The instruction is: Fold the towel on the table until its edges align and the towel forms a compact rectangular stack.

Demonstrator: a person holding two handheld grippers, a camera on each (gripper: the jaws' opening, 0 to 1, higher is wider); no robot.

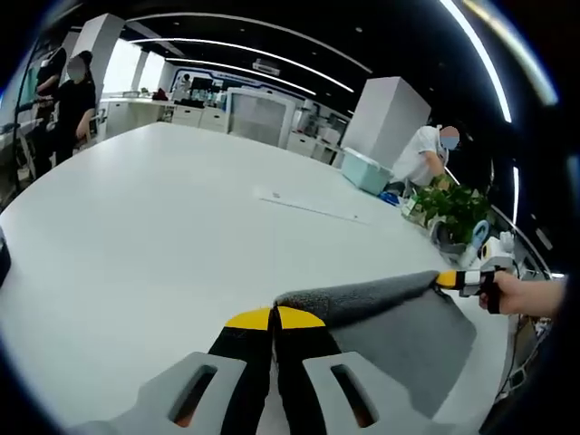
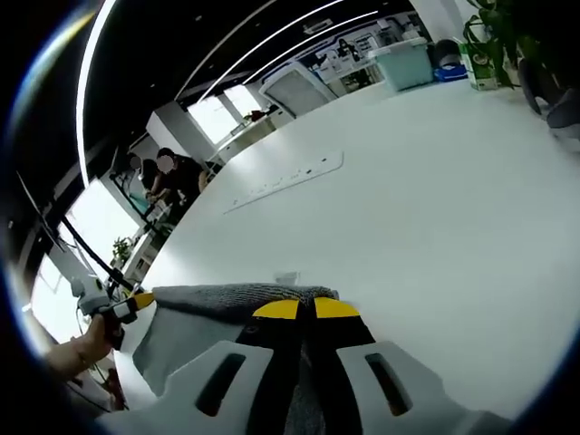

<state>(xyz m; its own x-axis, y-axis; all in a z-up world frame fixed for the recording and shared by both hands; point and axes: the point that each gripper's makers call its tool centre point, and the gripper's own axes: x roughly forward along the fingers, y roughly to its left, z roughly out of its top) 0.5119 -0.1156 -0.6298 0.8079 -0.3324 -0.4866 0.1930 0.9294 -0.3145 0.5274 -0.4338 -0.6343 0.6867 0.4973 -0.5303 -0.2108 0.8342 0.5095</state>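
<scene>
Grey towel (image 1: 399, 317) lifted off the white worktop (image 1: 163, 236), edge stretched between both corners. Left hand-held gripper (image 1: 274, 319) and right hand-held gripper (image 2: 305, 310) each pinch a corner, jaws pressed together. Risk — uneven pull slips a corner, edges misalign.

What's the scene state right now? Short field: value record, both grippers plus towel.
left gripper: jaws shut on a corner of the towel
right gripper: jaws shut on the other corner of the same edge
towel: grey, top edge stretched between the two grippers, rest hanging toward the table
table: white, wide; a flat white strip lies further out
fold status: no compact stack yet
background: potted plant, pale green box, people standing
</scene>
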